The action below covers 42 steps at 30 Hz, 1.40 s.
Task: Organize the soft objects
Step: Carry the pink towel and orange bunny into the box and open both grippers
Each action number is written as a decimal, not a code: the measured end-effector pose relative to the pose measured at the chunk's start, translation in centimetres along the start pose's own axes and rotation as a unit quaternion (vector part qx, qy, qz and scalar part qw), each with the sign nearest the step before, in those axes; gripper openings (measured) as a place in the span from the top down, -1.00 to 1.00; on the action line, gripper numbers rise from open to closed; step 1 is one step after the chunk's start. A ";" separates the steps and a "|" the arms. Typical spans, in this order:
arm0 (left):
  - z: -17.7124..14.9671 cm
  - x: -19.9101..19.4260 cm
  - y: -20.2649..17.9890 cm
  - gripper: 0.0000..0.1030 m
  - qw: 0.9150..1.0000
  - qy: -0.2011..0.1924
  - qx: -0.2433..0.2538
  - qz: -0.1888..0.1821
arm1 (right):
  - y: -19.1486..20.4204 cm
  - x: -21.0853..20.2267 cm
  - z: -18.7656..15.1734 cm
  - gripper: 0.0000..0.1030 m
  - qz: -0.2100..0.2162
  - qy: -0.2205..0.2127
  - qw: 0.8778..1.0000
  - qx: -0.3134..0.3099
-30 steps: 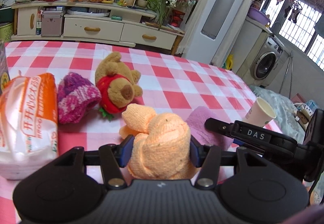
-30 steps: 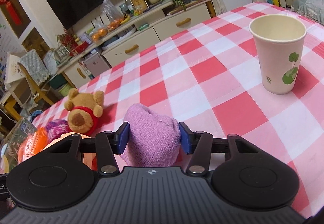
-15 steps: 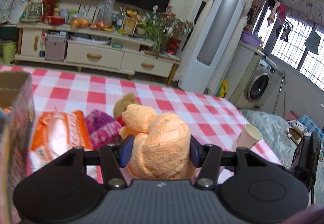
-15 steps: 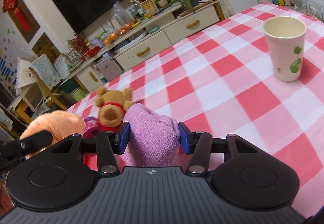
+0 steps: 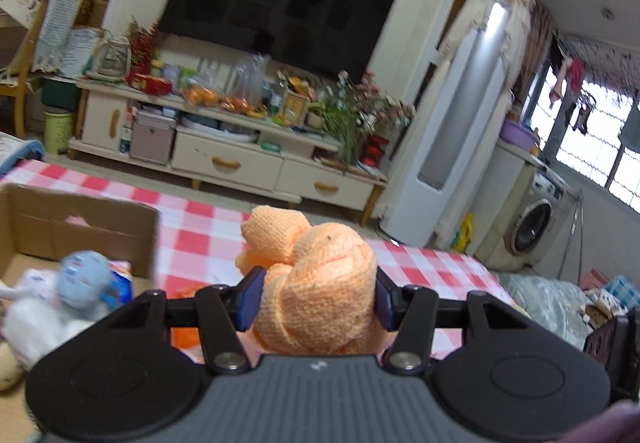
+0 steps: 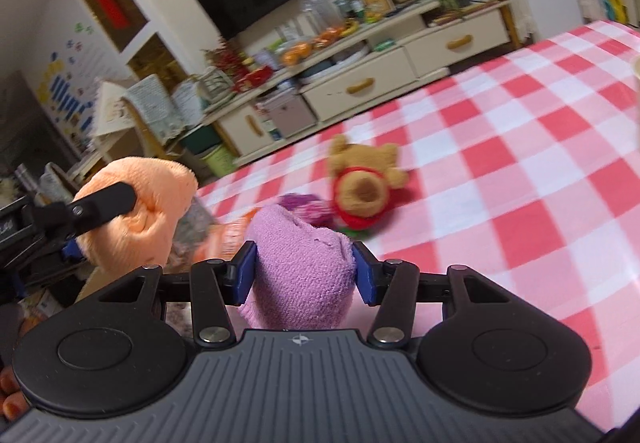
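My left gripper (image 5: 316,297) is shut on an orange knitted cloth bundle (image 5: 320,283), held in the air above the table; the bundle also shows in the right wrist view (image 6: 140,199). To its left stands an open cardboard box (image 5: 80,227) with a blue soft toy (image 5: 82,279) and white soft items inside. My right gripper (image 6: 304,275) is shut on a purple towel bundle (image 6: 300,267), lifted off the table. A brown bear in a red top (image 6: 362,191) and a purple knitted hat (image 6: 308,209) lie on the checked tablecloth (image 6: 500,183) beyond it.
An orange-and-white tissue pack (image 6: 228,239) lies beside the hat. A paper cup's edge (image 6: 636,99) shows at the far right. A TV cabinet (image 5: 240,159) and a washing machine (image 5: 532,227) stand beyond the table.
Both grippers have risen and swung left with their bundles. The cardboard box has come into the left wrist view; the bear and cup have shifted right in the right wrist view.
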<state>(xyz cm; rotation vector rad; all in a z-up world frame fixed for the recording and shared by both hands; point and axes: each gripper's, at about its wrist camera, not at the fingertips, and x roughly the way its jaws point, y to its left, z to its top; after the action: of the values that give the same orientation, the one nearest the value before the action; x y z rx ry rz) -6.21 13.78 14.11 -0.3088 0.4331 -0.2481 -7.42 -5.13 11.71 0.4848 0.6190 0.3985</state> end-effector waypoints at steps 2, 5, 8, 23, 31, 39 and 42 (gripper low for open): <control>0.4 -0.8 1.0 -0.06 1.000 -0.012 -0.009 0.010 | 1.2 0.3 0.1 -0.22 0.014 0.003 1.000 -0.007; 1.0 -1.8 2.7 -0.06 0.999 -0.028 -0.022 0.028 | 3.0 0.8 0.0 -0.22 0.034 0.009 0.999 -0.019; 1.5 -2.8 4.7 -0.06 0.997 -0.043 -0.036 0.051 | 4.7 1.4 0.0 -0.22 0.058 0.015 0.998 -0.033; 2.7 -4.7 13.2 -0.06 0.981 -0.054 -0.089 0.163 | 13.0 5.0 -2.7 -0.23 0.152 0.077 0.981 -0.092; 2.6 -4.5 15.0 -0.07 0.982 -0.033 -0.064 0.177 | 15.5 7.2 -3.5 -0.24 0.163 0.107 0.975 -0.107; 2.4 -4.2 15.5 -0.12 0.980 -0.013 -0.054 0.189 | 16.3 7.9 -3.5 -0.43 0.164 0.129 0.969 -0.134; 2.3 -4.2 15.1 -0.20 0.980 -0.012 -0.044 0.196 | 16.2 7.7 -3.3 -0.77 0.167 0.129 0.968 -0.138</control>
<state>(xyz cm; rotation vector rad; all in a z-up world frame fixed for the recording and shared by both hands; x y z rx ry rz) -6.30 29.56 12.50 -0.3062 0.4725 0.1601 -7.16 12.86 14.65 0.2699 0.7218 0.8652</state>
